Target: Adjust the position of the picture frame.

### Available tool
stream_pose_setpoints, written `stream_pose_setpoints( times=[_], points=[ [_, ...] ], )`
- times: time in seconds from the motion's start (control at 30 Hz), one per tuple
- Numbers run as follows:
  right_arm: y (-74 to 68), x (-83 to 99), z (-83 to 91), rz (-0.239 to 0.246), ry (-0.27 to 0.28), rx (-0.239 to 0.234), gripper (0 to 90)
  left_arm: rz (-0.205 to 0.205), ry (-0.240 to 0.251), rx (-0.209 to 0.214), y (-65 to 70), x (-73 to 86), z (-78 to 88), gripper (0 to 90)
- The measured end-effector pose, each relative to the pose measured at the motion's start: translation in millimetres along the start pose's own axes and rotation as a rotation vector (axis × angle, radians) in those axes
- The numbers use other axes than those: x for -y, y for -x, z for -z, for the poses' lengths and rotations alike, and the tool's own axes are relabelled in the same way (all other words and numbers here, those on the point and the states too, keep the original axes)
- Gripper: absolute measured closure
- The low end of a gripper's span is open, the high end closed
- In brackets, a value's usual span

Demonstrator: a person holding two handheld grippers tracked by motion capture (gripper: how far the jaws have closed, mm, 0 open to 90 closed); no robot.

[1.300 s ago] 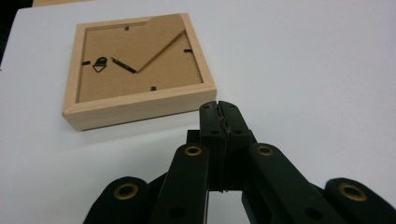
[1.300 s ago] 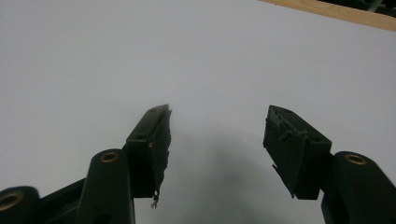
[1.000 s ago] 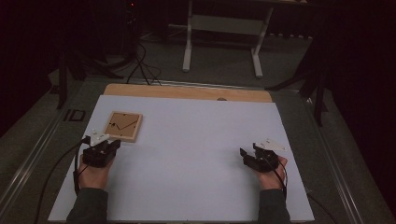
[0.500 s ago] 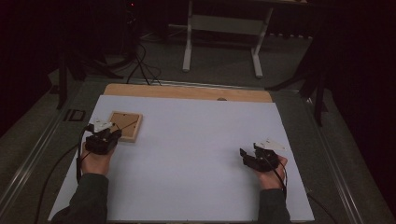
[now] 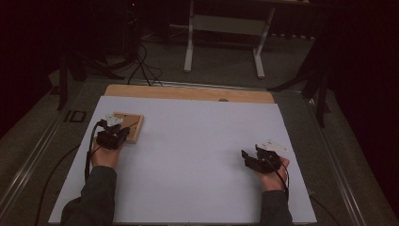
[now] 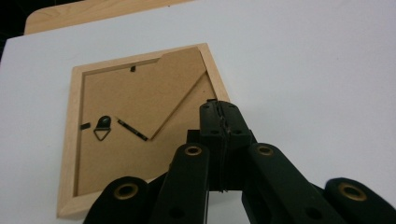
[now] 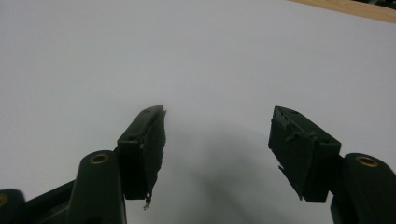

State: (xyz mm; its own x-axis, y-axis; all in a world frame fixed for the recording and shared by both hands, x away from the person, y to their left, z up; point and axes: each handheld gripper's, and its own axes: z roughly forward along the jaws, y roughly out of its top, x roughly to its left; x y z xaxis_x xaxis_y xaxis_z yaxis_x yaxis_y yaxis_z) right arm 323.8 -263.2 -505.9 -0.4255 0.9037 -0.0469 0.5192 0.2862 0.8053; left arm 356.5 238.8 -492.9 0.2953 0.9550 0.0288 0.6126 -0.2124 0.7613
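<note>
As the small square light-wood picture frame (image 6: 140, 126) lay face down on the white-covered bench (image 5: 197, 155), near its far left corner, its brown fibreboard backing, black turn clips and triangular hanging ring were exposed to inspection. The left gripper (image 6: 218, 122) hovered over the frame's near right corner with its jaws pressed together and nothing between them; in my judgement this closed tip suited prodding or sliding a clip, not lifting the frame. The right gripper (image 7: 217, 140) was held well apart from the frame, low over bare white surface at the right side, its jaws having just been opening, now spread wide and empty, apparently kept ready to steady or receive the frame.
</note>
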Motion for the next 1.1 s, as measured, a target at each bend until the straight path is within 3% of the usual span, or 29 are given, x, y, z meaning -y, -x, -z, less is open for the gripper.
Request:
stream_pose_setpoints(
  times=[0.53,0.7,1.0,1.1],
  points=[
    [0.6,0.4,-1.0,-0.001,-0.002,-0.007,34.9,-0.011,-0.054,0.011,1.4,0.5,-23.2,89.5],
    [1.2,0.5,-0.8,-0.003,-0.001,-0.009,34.8,-0.031,-0.076,0.004,6.4,1.3,-25.6,89.5],
    [1.5,0.6,-1.0,-0.003,-0.002,-0.010,34.3,0.001,-0.064,0.019,5.1,5.4,-23.3,89.7],
    [1.5,0.7,-0.8,-0.003,-0.003,-0.011,34.3,-0.007,-0.071,0.020,6.1,5.6,-22.1,89.8]
  ],
)
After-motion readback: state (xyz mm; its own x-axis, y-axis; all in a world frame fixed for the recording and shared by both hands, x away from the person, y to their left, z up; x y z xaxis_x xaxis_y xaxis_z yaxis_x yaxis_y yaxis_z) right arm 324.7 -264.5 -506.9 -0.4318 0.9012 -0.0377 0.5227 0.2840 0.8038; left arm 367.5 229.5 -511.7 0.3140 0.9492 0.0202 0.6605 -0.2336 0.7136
